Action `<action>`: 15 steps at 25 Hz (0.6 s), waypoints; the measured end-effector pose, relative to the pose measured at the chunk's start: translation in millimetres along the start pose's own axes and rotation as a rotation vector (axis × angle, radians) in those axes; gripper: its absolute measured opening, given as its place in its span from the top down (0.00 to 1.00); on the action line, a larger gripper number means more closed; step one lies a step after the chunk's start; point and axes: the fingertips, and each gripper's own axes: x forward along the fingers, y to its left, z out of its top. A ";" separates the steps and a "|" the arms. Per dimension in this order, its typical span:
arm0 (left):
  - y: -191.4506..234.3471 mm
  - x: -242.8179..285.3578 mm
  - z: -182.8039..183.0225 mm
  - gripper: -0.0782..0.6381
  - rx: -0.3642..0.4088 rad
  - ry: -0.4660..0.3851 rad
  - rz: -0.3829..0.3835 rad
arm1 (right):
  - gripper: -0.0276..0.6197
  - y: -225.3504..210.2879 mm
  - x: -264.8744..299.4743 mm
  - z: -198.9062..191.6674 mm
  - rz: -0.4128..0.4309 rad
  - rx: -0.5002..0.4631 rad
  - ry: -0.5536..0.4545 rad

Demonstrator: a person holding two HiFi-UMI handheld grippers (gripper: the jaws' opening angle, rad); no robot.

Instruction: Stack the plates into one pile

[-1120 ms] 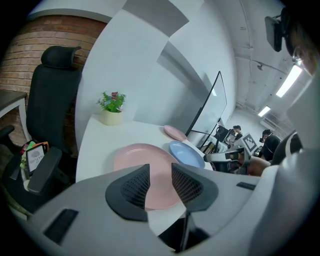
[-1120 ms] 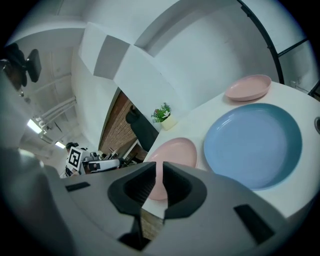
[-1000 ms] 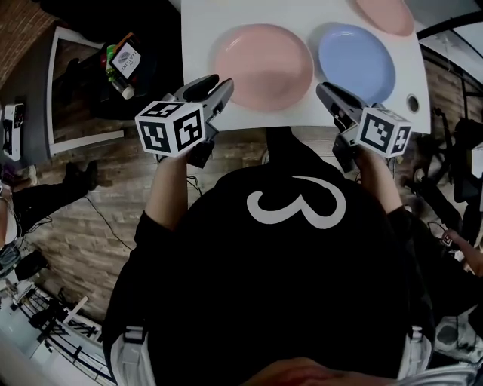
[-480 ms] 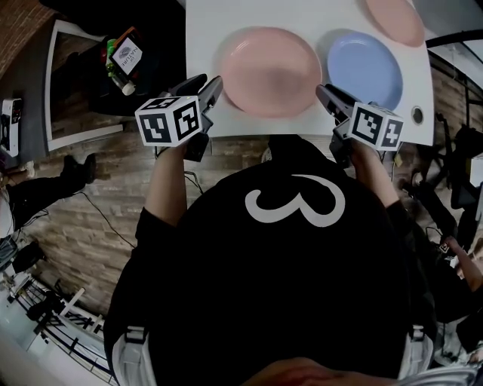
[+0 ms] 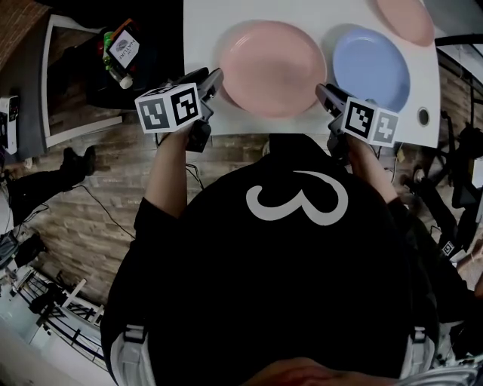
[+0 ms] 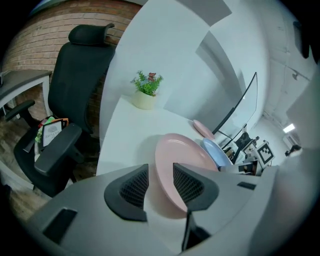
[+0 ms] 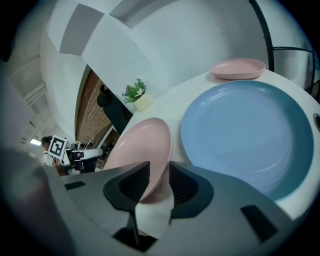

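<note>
A large pink plate [image 5: 273,66] [image 6: 182,150] [image 7: 142,145] lies near the front edge of the white table [image 5: 204,30]. To its right is a blue plate [image 5: 371,68] [image 7: 247,135] [image 6: 215,152], and a second pink plate [image 5: 404,16] [image 7: 238,68] sits at the far right. My left gripper [image 5: 213,79] [image 6: 161,175] is at the large pink plate's left rim. My right gripper [image 5: 323,92] [image 7: 159,175] is at its right rim. Both sets of jaws have just been opening. The rim shows in each gap, and no pad presses on it.
A potted plant [image 6: 146,92] [image 7: 136,95] stands at the table's far end, with a black office chair [image 6: 80,75] beside the table. A side shelf with packets [image 5: 121,53] is left of the table. A cable hole [image 5: 423,115] is at the table's front right corner.
Both grippers have come down and closer to the table's front edge, one on each side of the large pink plate. The plates have not moved on the table.
</note>
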 end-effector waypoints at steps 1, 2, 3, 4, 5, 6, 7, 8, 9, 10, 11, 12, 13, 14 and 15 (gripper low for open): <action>2.1 2.0 0.3 0.69 -0.015 0.001 -0.006 | 0.78 -0.2 3.0 -0.6 -0.008 -0.003 0.008; 3.4 4.3 0.3 0.69 -0.026 0.003 -0.008 | 0.78 -0.8 5.4 -1.2 -0.014 -0.005 0.014; 3.7 7.0 -0.6 0.69 -0.032 0.008 -0.008 | 0.78 -1.8 7.0 -2.0 -0.017 -0.006 0.018; 3.1 10.3 -2.4 0.69 -0.034 0.015 -0.007 | 0.78 -3.3 7.7 -3.2 -0.016 -0.004 0.021; 1.8 13.8 -4.8 0.69 -0.036 0.023 -0.006 | 0.78 -5.2 7.9 -4.7 -0.013 0.001 0.024; 0.2 17.4 -7.4 0.69 -0.042 0.029 -0.007 | 0.78 -7.4 7.8 -6.1 -0.010 0.006 0.026; -1.3 20.5 -9.6 0.69 -0.052 0.033 -0.010 | 0.78 -9.7 7.7 -7.1 -0.008 0.009 0.028; -2.3 22.8 -11.2 0.69 -0.063 0.036 -0.013 | 0.78 -11.4 8.1 -7.5 -0.008 0.011 0.030; -2.4 24.6 -12.1 0.70 -0.073 0.038 -0.017 | 0.78 -12.2 9.0 -7.6 -0.009 0.011 0.033; -1.9 25.9 -12.6 0.70 -0.080 0.040 -0.019 | 0.78 -12.1 10.3 -7.8 -0.009 0.011 0.035; -0.7 27.2 -13.2 0.70 -0.085 0.043 -0.019 | 0.78 -11.4 11.8 -8.5 -0.008 0.012 0.039; 0.6 28.8 -14.0 0.70 -0.087 0.048 -0.018 | 0.78 -10.8 13.2 -9.7 -0.007 0.014 0.042; 1.4 30.5 -15.2 0.70 -0.088 0.053 -0.018 | 0.78 -10.5 14.1 -11.0 -0.004 0.016 0.044; 1.6 32.3 -16.2 0.71 -0.091 0.056 -0.020 | 0.78 -10.4 14.6 -11.9 0.000 0.018 0.043; 1.4 34.0 -16.7 0.72 -0.096 0.057 -0.023 | 0.78 -10.4 14.9 -12.1 0.005 0.019 0.040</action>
